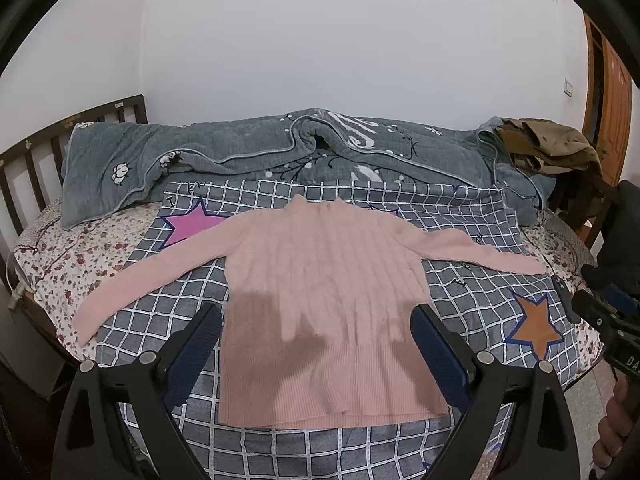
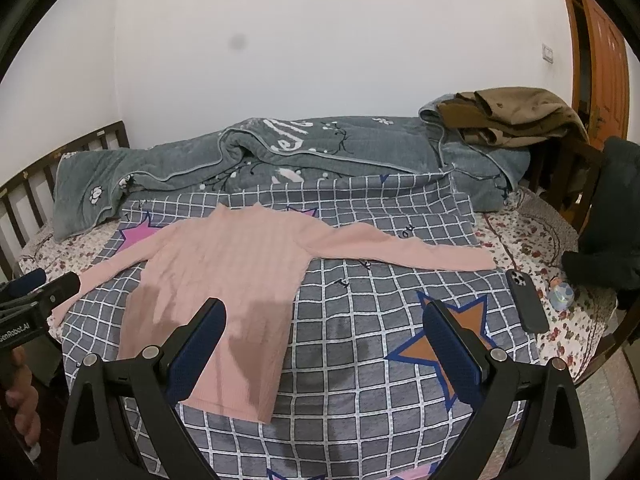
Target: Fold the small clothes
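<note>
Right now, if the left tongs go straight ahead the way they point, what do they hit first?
Probably the pink sweater: the open left tongs aim at its lower body, which lies flat on the checked blanket. Depth is uncertain.

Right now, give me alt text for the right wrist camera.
A pink sweater lies flat, sleeves spread, on a grey checked sheet over a bed. The open right gripper hovers above it; a phone lies to the right.
</note>
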The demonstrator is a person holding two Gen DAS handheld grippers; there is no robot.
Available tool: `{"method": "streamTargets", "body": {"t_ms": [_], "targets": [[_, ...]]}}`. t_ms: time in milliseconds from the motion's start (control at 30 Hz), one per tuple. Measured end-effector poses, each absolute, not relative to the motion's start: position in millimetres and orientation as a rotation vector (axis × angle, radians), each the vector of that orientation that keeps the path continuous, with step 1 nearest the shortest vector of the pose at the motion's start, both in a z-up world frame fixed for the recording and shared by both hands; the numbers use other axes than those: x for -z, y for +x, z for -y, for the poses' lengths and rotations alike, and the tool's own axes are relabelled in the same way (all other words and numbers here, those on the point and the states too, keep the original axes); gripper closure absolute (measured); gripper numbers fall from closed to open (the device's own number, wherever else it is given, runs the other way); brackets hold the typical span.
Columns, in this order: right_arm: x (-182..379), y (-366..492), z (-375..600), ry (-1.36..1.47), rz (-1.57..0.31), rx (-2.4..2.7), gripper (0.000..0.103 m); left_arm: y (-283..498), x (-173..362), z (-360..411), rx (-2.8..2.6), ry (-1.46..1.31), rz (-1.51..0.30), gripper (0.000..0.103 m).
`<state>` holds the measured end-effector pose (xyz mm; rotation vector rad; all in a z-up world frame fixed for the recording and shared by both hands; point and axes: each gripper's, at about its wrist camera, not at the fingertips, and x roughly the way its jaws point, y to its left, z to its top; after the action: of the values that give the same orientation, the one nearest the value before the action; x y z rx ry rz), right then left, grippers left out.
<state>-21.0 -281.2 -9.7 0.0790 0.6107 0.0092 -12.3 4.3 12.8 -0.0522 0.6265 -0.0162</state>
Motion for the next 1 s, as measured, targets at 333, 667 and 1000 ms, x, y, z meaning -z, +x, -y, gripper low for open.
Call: {"method": "streamTargets", "body": {"t_ms": [333,667,1000], "targets": [[10,-18,291,0.11,-0.612,0.009,0.006,-13,-12,-4,0.021,-0.058,-0.623,0.008],[8,-21,281,0.066,-0.6,0.001,0.006,-12,-14,-3,0.025,-0.066,-0.62,0.008],[9,-21,274,0.059,-0.602,-0.017,0.006,-13,-16,-9,0.012,-0.08,-0.605,0.008]]}}
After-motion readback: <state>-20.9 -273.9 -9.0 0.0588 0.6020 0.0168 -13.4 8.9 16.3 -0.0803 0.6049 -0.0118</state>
